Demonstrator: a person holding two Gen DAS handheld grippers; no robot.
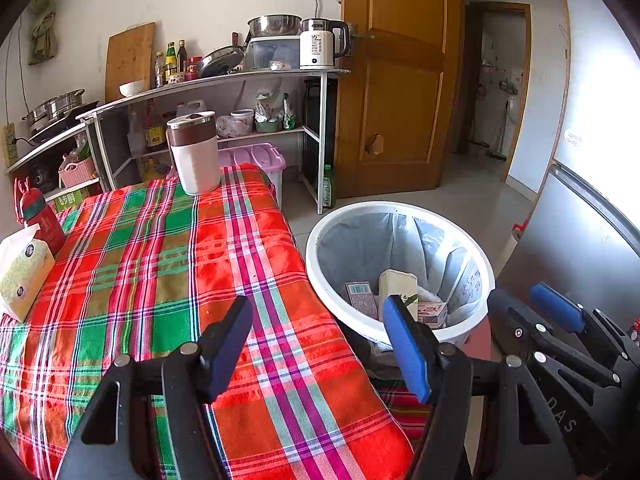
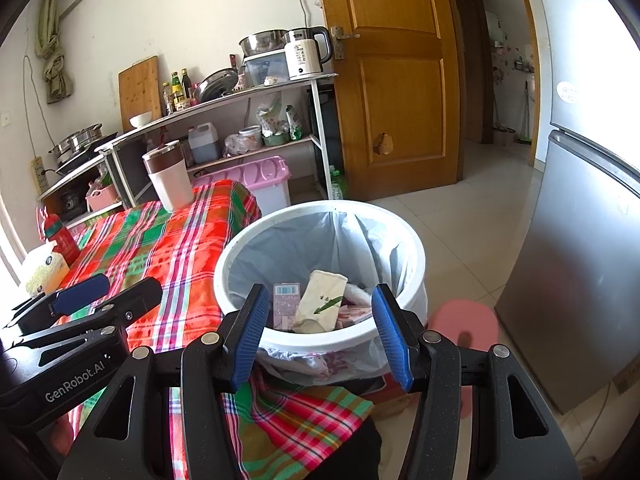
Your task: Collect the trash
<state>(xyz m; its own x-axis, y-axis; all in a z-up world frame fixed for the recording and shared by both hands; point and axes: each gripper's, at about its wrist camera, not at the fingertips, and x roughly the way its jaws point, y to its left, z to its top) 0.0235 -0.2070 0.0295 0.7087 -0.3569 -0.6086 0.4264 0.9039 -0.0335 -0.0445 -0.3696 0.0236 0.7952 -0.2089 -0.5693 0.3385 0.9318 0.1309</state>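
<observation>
White trash bin (image 2: 320,220), lined with a grey bag, stands on the floor just beside the surface's edge; inside lie a cream carton (image 2: 322,300), a small box with a barcode (image 2: 286,304) and pink-printed wrappers, partly hidden behind the right gripper (image 2: 320,336). Right gripper hangs over the bin's near rim, fingers (image 2: 250,336) spread, nothing between them. Left gripper (image 1: 320,352) over the plaid cloth (image 1: 160,260) on the surface, fingers spread and empty. On the cloth: a white tumbler with brown band (image 1: 194,152) at the far end, a tissue pack (image 1: 22,276) and a red bottle (image 1: 42,220) at the left edge. A pink stool (image 2: 464,320) sits on the floor right of the bin, a grey fridge (image 2: 580,260) beyond it. Shelf behind holds a white kettle (image 1: 320,46) showing "55"; its smaller text unreadable. "GenRobot.AI" printed on the left gripper's body in the right wrist view. Bottle labels on the shelf too small to read.
</observation>
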